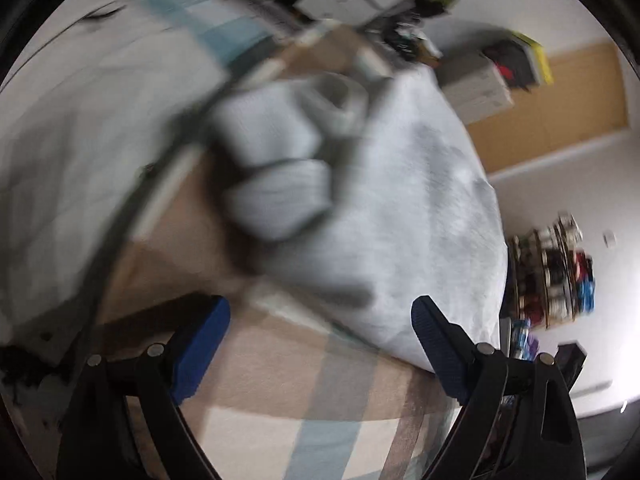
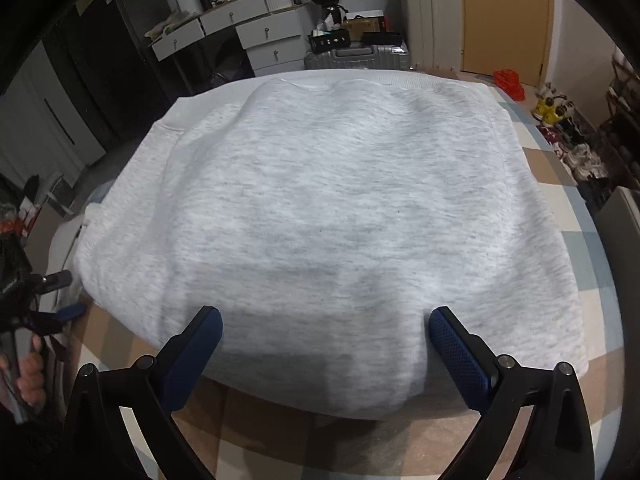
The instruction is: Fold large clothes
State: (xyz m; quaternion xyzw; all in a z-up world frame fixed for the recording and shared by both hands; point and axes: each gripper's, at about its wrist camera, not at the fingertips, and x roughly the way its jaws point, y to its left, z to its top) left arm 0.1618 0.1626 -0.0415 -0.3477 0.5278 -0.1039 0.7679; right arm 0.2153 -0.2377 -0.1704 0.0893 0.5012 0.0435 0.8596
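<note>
A light grey sweatshirt (image 2: pixel 332 208) lies folded and flat on the checked tablecloth (image 2: pixel 400 444). My right gripper (image 2: pixel 326 332) hangs open over the near edge of the sweatshirt. The fabric's edge bulges between its blue pads (image 2: pixel 456 356), but they do not pinch it. The left wrist view is smeared by motion. There my left gripper (image 1: pixel 320 320) is open and holds nothing, just short of the sweatshirt (image 1: pixel 400 220), which has a bunched, rolled part (image 1: pixel 280 168) on top. In the right wrist view the left gripper (image 2: pixel 66 296) sits at the garment's left corner, held by a hand (image 2: pixel 28 376).
Behind the table stand a white drawer unit (image 2: pixel 264 28), a silver suitcase (image 2: pixel 356 58) and a dark cabinet (image 2: pixel 100 60). A wooden door (image 2: pixel 508 20) and shoes on the floor (image 2: pixel 552 112) are at the right. A dark cable (image 1: pixel 120 232) arcs through the left wrist view.
</note>
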